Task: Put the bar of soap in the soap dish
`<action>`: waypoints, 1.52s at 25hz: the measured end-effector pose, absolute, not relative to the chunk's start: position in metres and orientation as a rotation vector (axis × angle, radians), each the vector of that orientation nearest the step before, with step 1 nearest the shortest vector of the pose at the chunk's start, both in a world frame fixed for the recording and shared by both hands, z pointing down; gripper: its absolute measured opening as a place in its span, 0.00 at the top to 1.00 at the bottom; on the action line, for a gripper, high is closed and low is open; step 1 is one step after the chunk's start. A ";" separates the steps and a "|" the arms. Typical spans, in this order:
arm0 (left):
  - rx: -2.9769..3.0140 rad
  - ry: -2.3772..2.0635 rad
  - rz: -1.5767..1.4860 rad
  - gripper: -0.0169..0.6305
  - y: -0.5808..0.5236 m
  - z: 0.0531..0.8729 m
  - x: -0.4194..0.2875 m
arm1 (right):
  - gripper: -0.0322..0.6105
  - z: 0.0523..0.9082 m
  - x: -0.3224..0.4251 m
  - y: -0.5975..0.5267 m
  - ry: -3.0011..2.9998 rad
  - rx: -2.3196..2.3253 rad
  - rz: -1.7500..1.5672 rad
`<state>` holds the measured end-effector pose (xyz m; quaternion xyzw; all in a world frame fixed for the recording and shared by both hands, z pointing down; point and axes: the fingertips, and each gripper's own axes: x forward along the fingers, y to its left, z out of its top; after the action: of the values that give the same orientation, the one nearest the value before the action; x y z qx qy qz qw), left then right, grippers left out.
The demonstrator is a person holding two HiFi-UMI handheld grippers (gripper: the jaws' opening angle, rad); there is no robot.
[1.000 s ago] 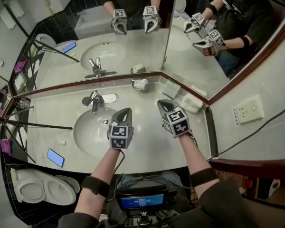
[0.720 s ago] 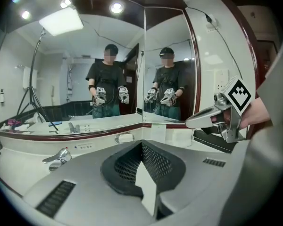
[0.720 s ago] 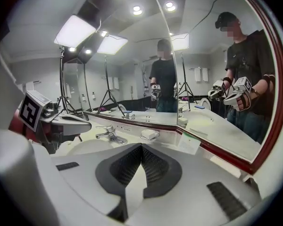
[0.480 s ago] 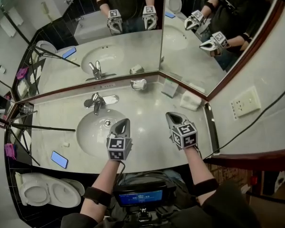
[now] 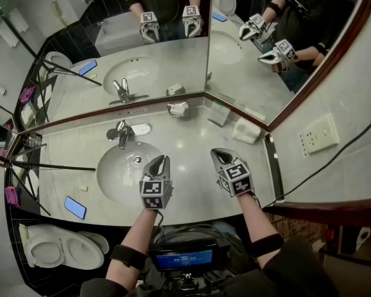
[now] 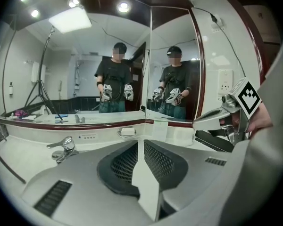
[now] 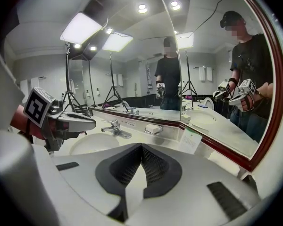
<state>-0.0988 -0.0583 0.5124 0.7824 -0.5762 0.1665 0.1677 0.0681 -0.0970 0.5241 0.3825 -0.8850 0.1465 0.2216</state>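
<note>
**A:** Head view first. Where's the soap?

**B:** The white bar of soap [image 5: 180, 108] lies in the chrome wire soap dish [image 5: 170, 111], at the back of the pale stone counter [image 5: 191, 138] beside the mirror. The left gripper [image 5: 162, 159] and right gripper [image 5: 215, 153] hover well apart from it.

**A:** Left gripper view?

**B:** Its jaws have just been opening. They're a sliver apart with nothing between them.

**A:** Right gripper view?

**B:** Jaws pressed together, empty.
</note>
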 end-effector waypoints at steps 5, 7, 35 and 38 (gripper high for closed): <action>2.233 -1.569 0.503 0.74 -0.083 0.526 -0.085 | 0.92 0.526 0.064 -0.108 -2.429 1.031 0.366; 2.237 -1.553 0.515 0.67 -0.102 0.529 -0.083 | 0.92 0.526 0.063 -0.118 -2.419 1.032 0.357; 2.175 -1.401 0.779 0.22 -0.319 0.648 -0.067 | 0.92 0.585 0.053 -0.174 -2.365 1.036 0.455; 2.169 -1.413 0.824 0.33 -0.322 0.652 -0.068 | 0.92 0.583 0.059 -0.175 -2.361 1.048 0.455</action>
<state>-0.0682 -0.3221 0.6518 0.7805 -0.5085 0.2964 0.2108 0.0594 -0.1745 0.5831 0.3860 -0.8702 0.1678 0.2563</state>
